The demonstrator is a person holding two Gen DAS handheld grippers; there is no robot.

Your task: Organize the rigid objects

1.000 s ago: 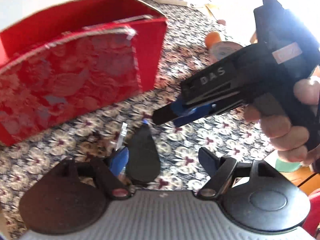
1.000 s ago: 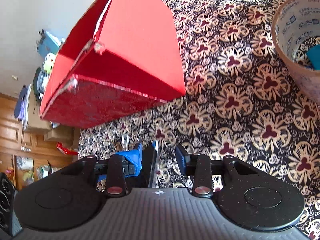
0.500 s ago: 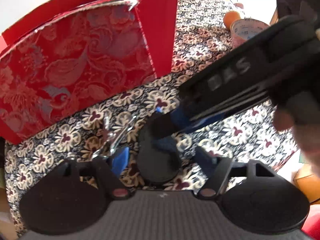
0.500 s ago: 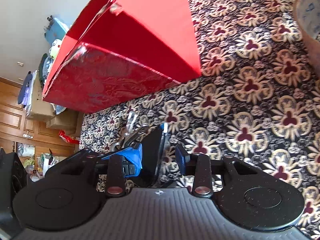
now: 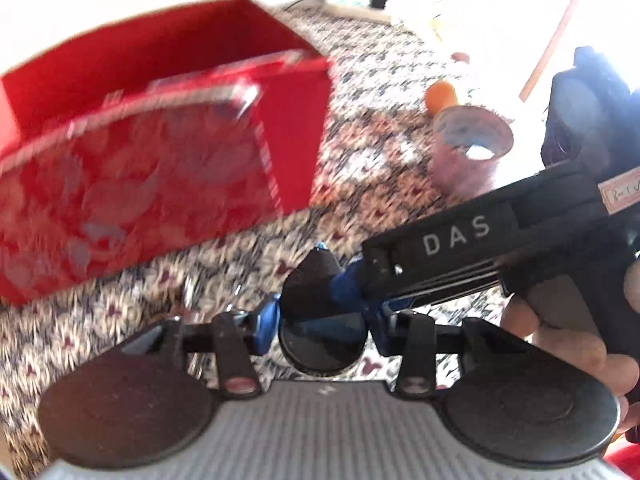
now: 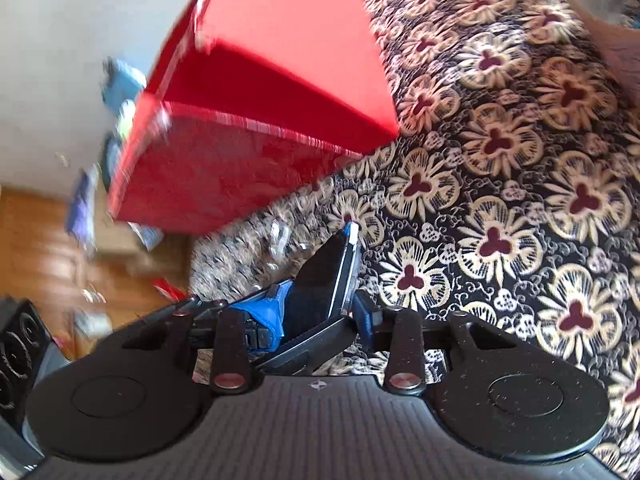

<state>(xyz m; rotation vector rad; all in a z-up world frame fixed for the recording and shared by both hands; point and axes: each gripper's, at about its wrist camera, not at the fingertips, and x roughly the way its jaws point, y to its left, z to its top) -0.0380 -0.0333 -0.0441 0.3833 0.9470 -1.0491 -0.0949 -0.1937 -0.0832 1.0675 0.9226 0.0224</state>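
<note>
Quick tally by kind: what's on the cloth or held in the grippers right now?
Red box: 1
Black flat object, held off the cloth: 1
Tape roll: 1
Orange item: 1
Shiny metal cluster, blurred: 1
Total: 5

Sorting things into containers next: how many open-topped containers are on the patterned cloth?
2. The red box stands on the left of the cloth; the small round cup stands far right, beside an orange object. Others may lie outside the views.
</note>
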